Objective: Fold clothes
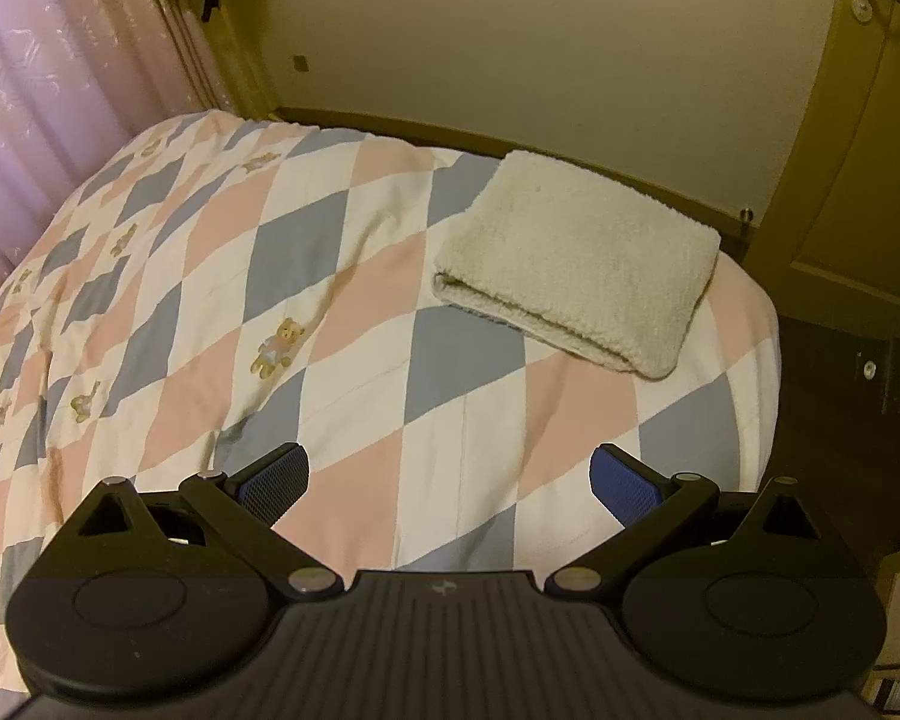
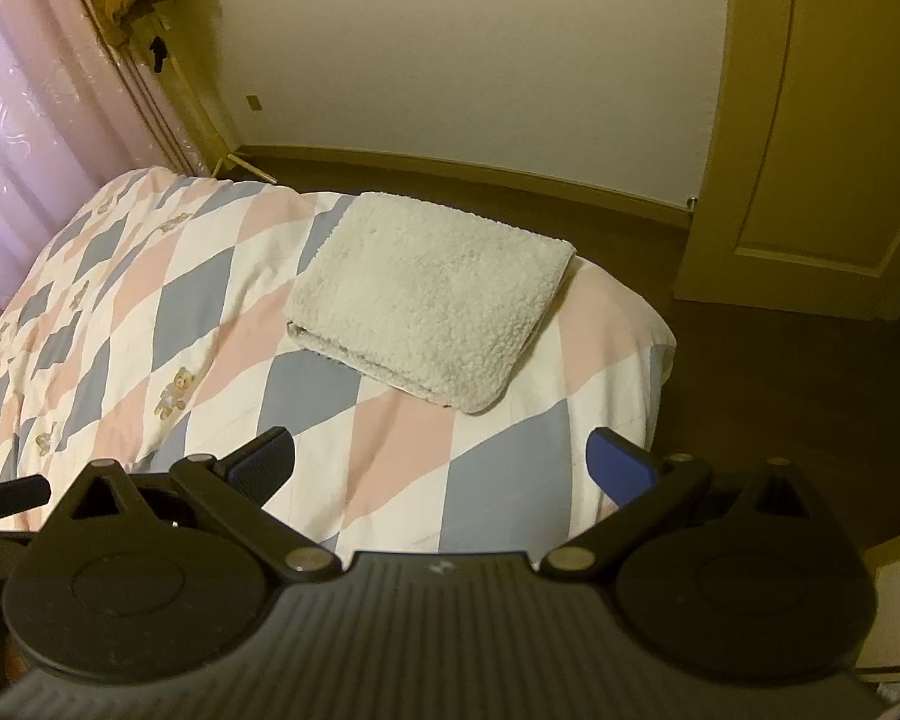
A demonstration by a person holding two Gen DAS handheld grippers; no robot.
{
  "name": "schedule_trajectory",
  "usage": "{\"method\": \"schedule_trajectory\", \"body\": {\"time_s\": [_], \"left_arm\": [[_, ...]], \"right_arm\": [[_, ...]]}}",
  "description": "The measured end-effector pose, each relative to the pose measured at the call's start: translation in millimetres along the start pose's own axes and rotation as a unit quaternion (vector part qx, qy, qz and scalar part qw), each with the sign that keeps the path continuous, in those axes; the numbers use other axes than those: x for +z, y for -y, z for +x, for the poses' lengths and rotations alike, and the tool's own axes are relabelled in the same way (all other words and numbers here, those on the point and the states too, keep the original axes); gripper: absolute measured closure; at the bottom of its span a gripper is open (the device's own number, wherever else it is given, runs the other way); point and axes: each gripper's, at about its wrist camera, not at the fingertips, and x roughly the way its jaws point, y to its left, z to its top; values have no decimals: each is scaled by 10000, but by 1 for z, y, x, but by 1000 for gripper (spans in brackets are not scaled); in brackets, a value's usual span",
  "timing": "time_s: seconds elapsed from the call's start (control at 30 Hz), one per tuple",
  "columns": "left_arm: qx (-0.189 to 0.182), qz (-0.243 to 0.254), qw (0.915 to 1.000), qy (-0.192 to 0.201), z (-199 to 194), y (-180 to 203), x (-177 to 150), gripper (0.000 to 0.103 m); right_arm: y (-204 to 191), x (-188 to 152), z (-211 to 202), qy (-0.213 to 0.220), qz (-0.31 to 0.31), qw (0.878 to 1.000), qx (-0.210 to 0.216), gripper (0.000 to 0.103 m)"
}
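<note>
The fleece garment [image 1: 576, 261] lies folded on the quilt [image 1: 354, 360]; folding appears complete. The left gripper [image 1: 449, 483] and right gripper [image 2: 441, 465], near it, are spread wide and empty.

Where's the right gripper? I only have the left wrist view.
Observer: The right gripper hangs over the near end of the pink, grey and white diamond-patterned quilt, jaws wide apart, nothing between them.
Operator: Clear of the cloth?
Observer: Yes. The folded cream fleecy cloth lies ahead of it, apart from both fingertips.
Operator: Left gripper visible from there?
Observer: Only a black knob pokes in at the left edge of the right wrist view. I cannot tell whether it belongs to the left gripper.
</note>
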Motion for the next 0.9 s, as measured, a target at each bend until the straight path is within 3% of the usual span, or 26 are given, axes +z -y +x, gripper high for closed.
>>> {"method": "schedule_trajectory", "body": {"time_s": [0.4, 0.9], "left_arm": [[39, -213, 9997, 64, 0, 29, 21, 0], [172, -547, 9982, 193, -8, 62, 19, 0]], "right_arm": [[21, 22, 6, -58, -347, 9992, 185, 1], [52, 38, 1, -85, -808, 9959, 398, 1]]}}
